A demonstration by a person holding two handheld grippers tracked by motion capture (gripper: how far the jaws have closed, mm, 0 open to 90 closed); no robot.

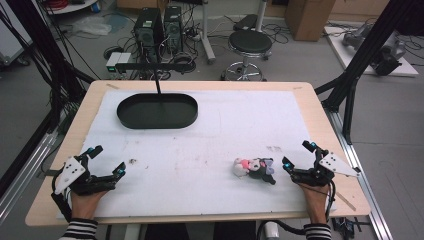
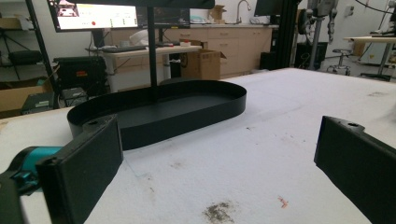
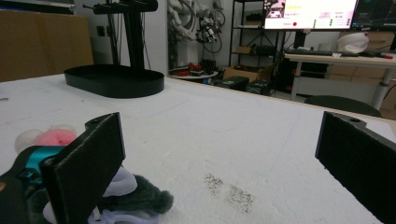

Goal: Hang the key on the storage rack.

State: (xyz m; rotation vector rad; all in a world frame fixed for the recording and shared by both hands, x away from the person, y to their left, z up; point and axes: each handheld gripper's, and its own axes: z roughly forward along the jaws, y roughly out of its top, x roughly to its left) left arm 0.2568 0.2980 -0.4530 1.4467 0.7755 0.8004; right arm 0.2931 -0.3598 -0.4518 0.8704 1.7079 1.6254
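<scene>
We are seeing one black oval tray point(image 1: 157, 111) sitting at the far left of the white-covered surface point(image 1: 220, 120), and one small plush toy point(image 1: 255, 169) lying near the right front edge. We are holding two grippers: the left gripper point(image 1: 107, 161) is resting at the near left with its fingers spread wide, and the right gripper point(image 1: 297, 154) is sitting just right of the toy, fingers likewise apart and empty.

The tray point(image 1: 157, 111) looks like matt black metal or plastic (which, unclear). A rough, stained white mat point(image 1: 210, 135) covers the pale wooden table point(image 1: 320, 120). The toy point(image 1: 255, 169) is fuzzy plush.
</scene>
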